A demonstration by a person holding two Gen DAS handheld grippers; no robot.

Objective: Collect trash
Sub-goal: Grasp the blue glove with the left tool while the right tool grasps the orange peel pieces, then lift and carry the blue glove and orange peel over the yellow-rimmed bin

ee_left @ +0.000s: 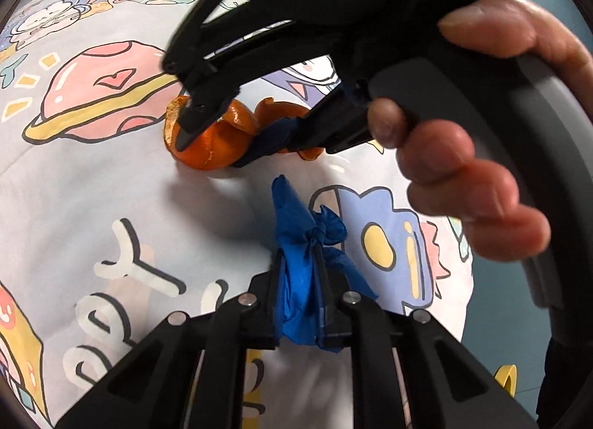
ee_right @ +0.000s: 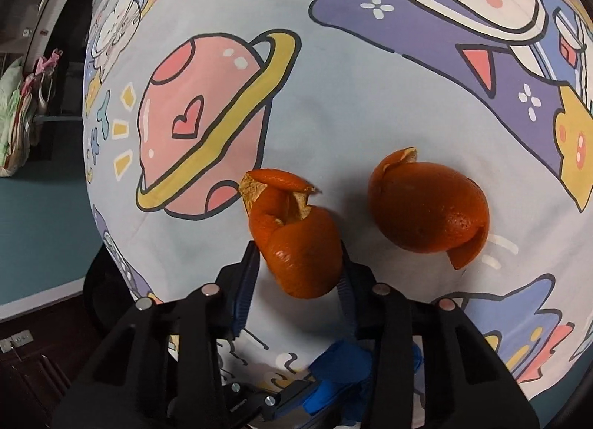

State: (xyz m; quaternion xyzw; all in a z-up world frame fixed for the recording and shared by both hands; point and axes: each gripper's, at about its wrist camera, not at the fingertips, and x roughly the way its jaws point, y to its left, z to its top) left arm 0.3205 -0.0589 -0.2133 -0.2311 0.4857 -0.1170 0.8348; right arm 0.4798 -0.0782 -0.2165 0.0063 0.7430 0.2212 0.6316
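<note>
A crumpled, knotted piece of blue plastic (ee_left: 296,214) sticks out from my left gripper (ee_left: 300,266), which is shut on it at the bottom of the left wrist view. A curled orange peel (ee_right: 300,254) lies on the cartoon-printed cloth (ee_right: 333,102) with my right gripper (ee_right: 301,262) shut on it, a pad pressing on each side. The left wrist view shows that right gripper (ee_left: 211,152) from outside, held by a person's hand (ee_left: 463,184), on the same orange peel (ee_left: 218,147). A second orange peel (ee_right: 426,206) lies free just to the right.
The cloth-covered surface drops off at its left edge (ee_right: 89,154) to a teal floor (ee_right: 37,225). A dark cabinet (ee_right: 33,366) stands at lower left, and bags (ee_right: 18,114) hang at far left. The blue plastic (ee_right: 341,362) shows under the right gripper.
</note>
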